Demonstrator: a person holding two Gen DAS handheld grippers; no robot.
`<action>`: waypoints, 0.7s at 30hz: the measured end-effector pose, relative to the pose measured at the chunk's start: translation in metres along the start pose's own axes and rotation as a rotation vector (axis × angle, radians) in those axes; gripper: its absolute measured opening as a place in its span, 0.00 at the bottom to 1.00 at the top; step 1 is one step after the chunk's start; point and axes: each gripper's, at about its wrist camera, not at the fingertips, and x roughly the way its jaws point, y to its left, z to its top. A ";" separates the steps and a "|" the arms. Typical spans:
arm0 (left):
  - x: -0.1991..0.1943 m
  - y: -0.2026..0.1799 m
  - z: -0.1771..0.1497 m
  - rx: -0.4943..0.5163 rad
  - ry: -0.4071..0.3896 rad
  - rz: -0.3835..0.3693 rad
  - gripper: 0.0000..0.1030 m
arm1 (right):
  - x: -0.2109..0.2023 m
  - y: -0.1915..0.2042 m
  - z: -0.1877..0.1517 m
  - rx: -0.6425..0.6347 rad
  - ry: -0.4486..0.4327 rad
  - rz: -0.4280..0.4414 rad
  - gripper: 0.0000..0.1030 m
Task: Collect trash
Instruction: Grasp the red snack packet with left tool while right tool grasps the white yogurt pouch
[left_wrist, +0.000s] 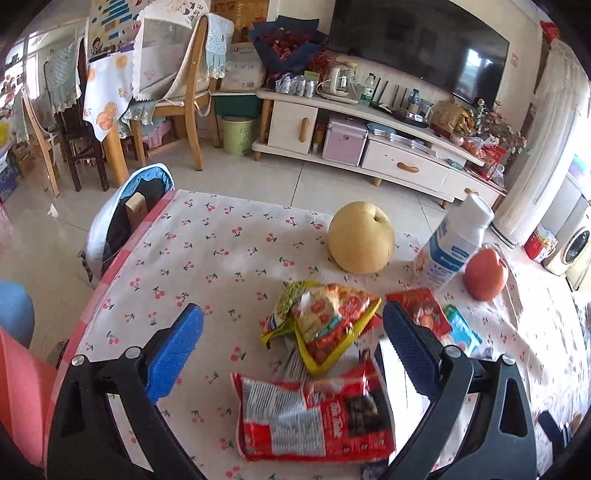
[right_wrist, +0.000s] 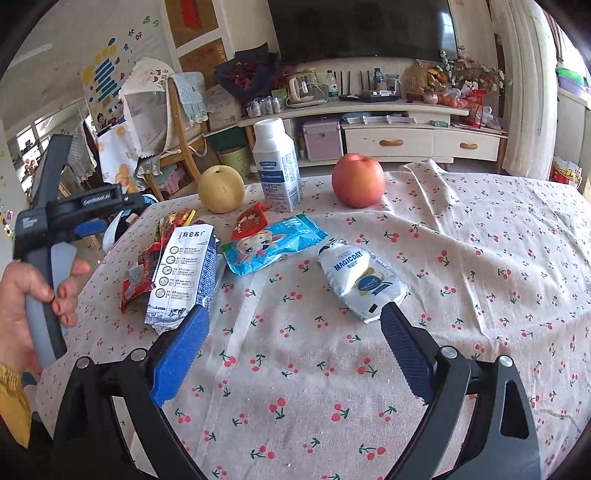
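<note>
In the left wrist view my left gripper (left_wrist: 291, 314) is open just above the cherry-print tablecloth (left_wrist: 207, 251). A crumpled yellow-green snack wrapper (left_wrist: 325, 325) lies between its fingertips, and a red snack wrapper (left_wrist: 314, 417) lies nearer the camera. A small red packet (left_wrist: 424, 312) and a blue packet (left_wrist: 461, 328) lie to the right. My right gripper (right_wrist: 295, 314) is open and empty over bare cloth. A white MAGICDAY pouch (right_wrist: 364, 280) touches its right fingertip. A flattened milk carton (right_wrist: 188, 273) lies by its left fingertip. The blue wipes packet (right_wrist: 273, 243) lies further back.
A pear (right_wrist: 221, 188), a white milk bottle (right_wrist: 277, 166) and an apple (right_wrist: 358, 181) stand at the table's far side. A hand (right_wrist: 33, 295) holds the left gripper's handle at the left edge. Beyond are chairs (left_wrist: 184, 107), a green bin (left_wrist: 238, 134) and a TV cabinet (left_wrist: 388, 162).
</note>
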 end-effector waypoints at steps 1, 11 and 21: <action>0.008 -0.001 0.007 -0.012 0.009 0.013 0.91 | 0.001 -0.002 0.001 -0.005 0.003 -0.003 0.90; 0.095 -0.013 0.041 -0.036 0.200 0.126 0.56 | 0.015 -0.015 0.003 -0.008 0.046 0.001 0.90; 0.107 -0.052 -0.001 0.200 0.304 0.155 0.42 | 0.015 -0.021 0.003 0.003 0.058 -0.005 0.90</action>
